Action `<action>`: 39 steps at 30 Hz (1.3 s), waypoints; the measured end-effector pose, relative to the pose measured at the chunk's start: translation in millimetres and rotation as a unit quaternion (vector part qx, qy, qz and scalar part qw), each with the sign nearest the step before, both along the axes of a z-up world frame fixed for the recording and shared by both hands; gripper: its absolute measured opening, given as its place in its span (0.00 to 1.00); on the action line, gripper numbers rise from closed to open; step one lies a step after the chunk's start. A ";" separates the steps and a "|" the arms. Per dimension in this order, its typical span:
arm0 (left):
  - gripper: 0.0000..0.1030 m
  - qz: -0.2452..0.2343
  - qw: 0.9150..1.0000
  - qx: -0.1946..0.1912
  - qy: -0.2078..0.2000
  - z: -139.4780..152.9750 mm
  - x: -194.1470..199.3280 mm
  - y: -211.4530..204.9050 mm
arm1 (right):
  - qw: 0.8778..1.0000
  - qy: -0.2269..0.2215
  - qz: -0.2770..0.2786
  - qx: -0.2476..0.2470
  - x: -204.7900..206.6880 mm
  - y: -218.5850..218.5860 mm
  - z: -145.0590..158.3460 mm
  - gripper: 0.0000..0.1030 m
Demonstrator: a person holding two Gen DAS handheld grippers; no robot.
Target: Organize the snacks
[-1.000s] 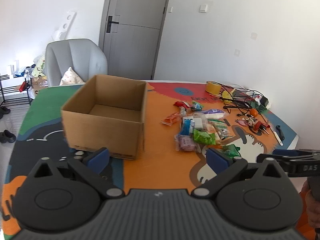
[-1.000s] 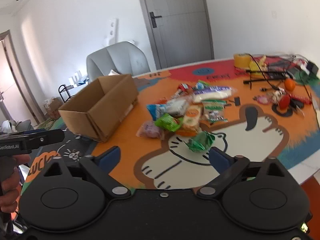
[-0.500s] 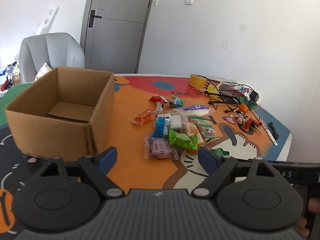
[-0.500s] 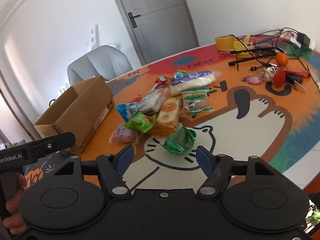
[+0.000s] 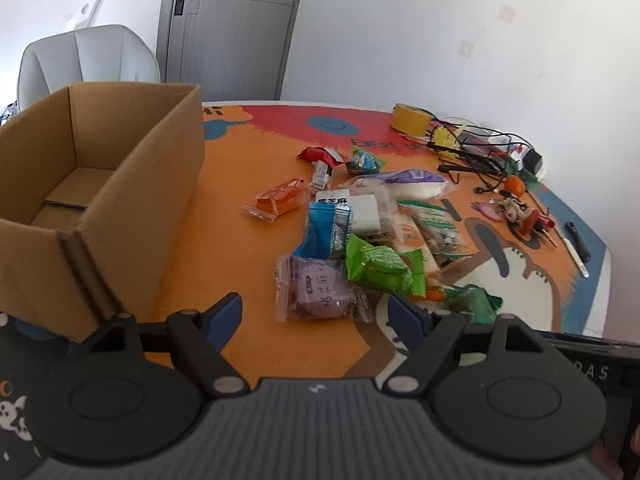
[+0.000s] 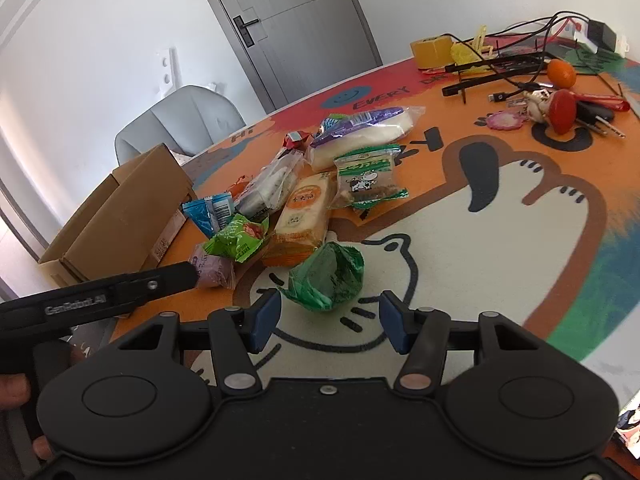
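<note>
An open brown cardboard box (image 5: pixel 100 184) stands at the left of the table (image 5: pixel 240 264), whose top is covered by a bright orange cartoon mat; only the box's bare flaps show inside. Just right of the box, the left hand-held gripper (image 5: pixel 314 312) hovers with its blue-padded jaws closing but still spread, lined up on a clear packet holding a purple snack (image 5: pixel 320 288) that lies just beyond the tips, not pinched. Behind that packet lie a light green wrapper (image 5: pixel 380 266), a blue sachet (image 5: pixel 324 228) and an orange packet (image 5: pixel 280 200) in a loose heap. Further right, the right hand-held gripper (image 6: pixel 328 322) is closing too, its pads either side of the near edge of a crumpled dark green wrapper (image 6: pixel 326 276) without pressing it. At the far right sit a yellow tape roll (image 5: pixel 410 120) and tangled black cables (image 5: pixel 476 148).
</note>
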State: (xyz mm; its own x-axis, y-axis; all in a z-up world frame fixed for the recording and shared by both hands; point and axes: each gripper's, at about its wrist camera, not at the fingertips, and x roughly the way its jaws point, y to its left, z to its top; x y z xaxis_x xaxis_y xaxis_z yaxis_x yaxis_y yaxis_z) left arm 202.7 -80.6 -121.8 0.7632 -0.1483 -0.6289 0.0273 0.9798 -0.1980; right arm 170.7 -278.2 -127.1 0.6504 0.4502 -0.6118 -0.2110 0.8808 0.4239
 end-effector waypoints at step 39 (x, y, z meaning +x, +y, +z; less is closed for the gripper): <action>0.03 0.006 0.999 -0.034 -0.032 4.9 -17.4 12.4 | 0.999 -0.036 -0.018 0.021 -16.0 23.4 12.0 0.37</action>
State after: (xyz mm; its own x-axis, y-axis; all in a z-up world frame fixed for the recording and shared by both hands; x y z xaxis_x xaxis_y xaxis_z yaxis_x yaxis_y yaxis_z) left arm 185.3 -68.2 -116.9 0.8030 -0.1799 -0.5681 0.0309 0.9647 -0.2617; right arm 154.7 -254.8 -115.1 0.7089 0.4490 -0.5439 -0.2102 0.8706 0.4448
